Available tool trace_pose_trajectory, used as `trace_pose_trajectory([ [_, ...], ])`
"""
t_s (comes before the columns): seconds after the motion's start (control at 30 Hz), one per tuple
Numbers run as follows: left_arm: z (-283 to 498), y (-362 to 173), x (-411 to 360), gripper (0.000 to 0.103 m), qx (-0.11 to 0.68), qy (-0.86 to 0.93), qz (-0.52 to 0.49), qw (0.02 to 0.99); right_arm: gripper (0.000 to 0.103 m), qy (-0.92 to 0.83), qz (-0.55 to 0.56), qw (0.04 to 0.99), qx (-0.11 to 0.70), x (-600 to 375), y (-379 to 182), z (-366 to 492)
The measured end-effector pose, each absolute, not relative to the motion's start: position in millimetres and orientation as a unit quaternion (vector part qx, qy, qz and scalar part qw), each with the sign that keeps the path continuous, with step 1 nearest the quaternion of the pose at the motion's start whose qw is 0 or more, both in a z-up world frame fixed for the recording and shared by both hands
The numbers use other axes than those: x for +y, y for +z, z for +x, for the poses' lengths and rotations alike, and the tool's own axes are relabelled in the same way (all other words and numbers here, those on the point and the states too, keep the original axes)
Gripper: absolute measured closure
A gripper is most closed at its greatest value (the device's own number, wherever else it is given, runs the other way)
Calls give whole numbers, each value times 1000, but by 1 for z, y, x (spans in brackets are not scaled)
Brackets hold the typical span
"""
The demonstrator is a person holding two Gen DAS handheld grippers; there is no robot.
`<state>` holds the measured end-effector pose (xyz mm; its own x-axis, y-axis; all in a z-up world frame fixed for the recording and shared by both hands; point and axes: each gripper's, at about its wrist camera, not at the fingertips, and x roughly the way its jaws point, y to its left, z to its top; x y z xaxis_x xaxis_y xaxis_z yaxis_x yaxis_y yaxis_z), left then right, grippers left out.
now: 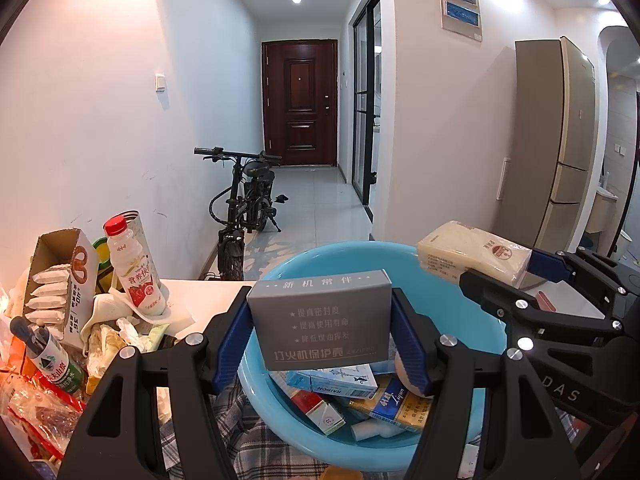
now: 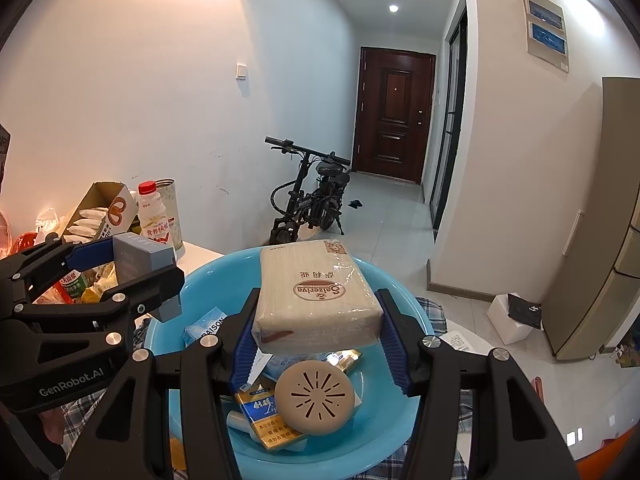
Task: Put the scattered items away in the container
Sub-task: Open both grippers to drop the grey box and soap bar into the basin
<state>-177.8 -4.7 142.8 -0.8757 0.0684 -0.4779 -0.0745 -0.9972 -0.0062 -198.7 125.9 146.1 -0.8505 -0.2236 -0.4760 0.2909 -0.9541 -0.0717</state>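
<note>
My left gripper (image 1: 320, 344) is shut on a grey box (image 1: 320, 320) with Chinese print and holds it above the blue basin (image 1: 492, 344). My right gripper (image 2: 316, 344) is shut on a beige wrapped tissue pack (image 2: 316, 292) above the same basin (image 2: 400, 292). In the left wrist view the tissue pack (image 1: 472, 252) hangs at the right over the rim. In the right wrist view the grey box (image 2: 140, 260) hangs at the left. Inside the basin lie cigarette packs (image 2: 260, 416), a tan round disc (image 2: 314, 398) and a light blue box (image 1: 340, 380).
A cluttered heap at the left holds a red-capped milk bottle (image 1: 134, 268), an open cardboard box of white packets (image 1: 60, 280), a green-label bottle (image 1: 52, 360) and wrappers. A plaid cloth (image 1: 224, 432) lies under the basin. A bike (image 1: 244, 208) stands beyond the table.
</note>
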Motion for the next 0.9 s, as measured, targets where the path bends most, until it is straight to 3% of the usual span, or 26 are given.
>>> trace_pose_trajectory([
  [0.9, -178, 141, -10, 39, 3, 968, -247, 36, 46, -958, 241, 135, 74, 127, 152, -196],
])
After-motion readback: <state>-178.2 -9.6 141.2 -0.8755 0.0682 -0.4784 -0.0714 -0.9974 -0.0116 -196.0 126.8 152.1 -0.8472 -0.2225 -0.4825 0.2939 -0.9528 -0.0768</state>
